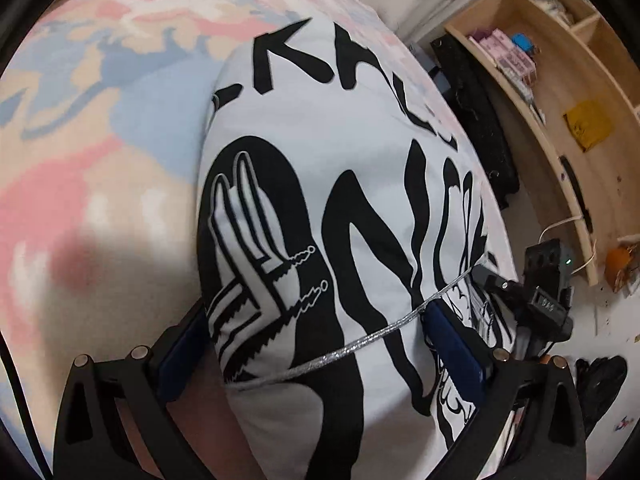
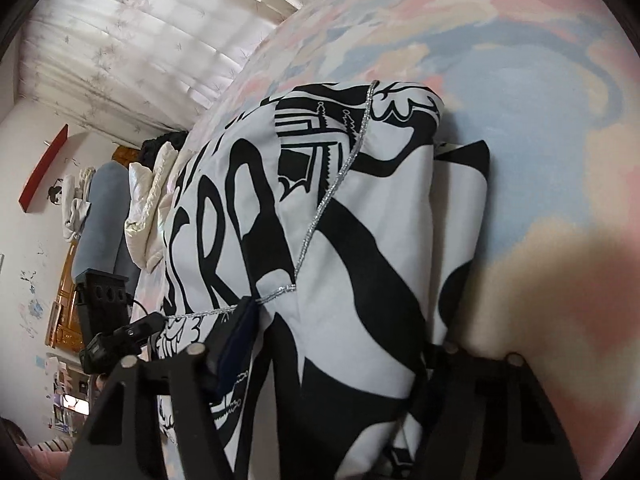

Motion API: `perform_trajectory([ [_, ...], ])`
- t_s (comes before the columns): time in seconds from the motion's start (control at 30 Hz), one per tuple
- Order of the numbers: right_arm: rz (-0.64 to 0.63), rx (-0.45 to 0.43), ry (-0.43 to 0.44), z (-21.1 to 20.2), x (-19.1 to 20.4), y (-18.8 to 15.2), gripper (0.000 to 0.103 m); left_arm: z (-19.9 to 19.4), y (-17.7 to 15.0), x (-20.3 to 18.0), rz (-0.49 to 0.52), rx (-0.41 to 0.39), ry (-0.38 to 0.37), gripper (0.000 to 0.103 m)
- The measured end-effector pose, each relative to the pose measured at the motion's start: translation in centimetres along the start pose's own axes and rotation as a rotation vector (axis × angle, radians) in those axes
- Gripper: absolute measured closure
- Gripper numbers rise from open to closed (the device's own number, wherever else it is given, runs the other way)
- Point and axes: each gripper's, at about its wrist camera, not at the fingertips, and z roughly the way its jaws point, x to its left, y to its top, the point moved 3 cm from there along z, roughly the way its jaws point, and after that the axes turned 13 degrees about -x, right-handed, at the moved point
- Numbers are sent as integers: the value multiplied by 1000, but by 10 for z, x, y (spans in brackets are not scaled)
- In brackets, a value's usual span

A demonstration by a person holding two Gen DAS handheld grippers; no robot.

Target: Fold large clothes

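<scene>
A large white garment [image 1: 340, 160] with bold black print and a thin silver cord [image 1: 360, 340] lies folded into a thick bundle on a pastel bedsheet [image 1: 100, 100]. My left gripper [image 1: 320, 344] straddles the bundle's near end. Its blue pads press in from both sides and the cloth bulges up between them. The right wrist view shows the same garment [image 2: 340, 240]. There my right gripper [image 2: 332, 344] is closed on the bundle. Its left pad is sunk in the cloth and folds hide its right finger. Each gripper's body appears at the edge of the other's view, the right gripper [image 1: 544, 288] and the left gripper [image 2: 104, 304].
The bed's pink, blue and cream sheet [image 2: 540, 120] stretches beyond the bundle. Wooden shelves [image 1: 560, 100] and a dark bag [image 1: 472, 100] stand past the bed's edge. A cream quilt and a grey pillow [image 2: 148, 208] are piled at the bed's end, below a curtain [image 2: 140, 40].
</scene>
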Motion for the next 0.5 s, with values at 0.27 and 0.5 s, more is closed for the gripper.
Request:
perform_trajectory([
  [0.27, -6, -40, -25, -8, 12, -1, 59, 10, 7, -25, 100, 8, 93, 16],
  [0.5, -127, -86, -93, -25, 60, -6, 78, -10, 9, -63, 211, -74, 144, 43],
])
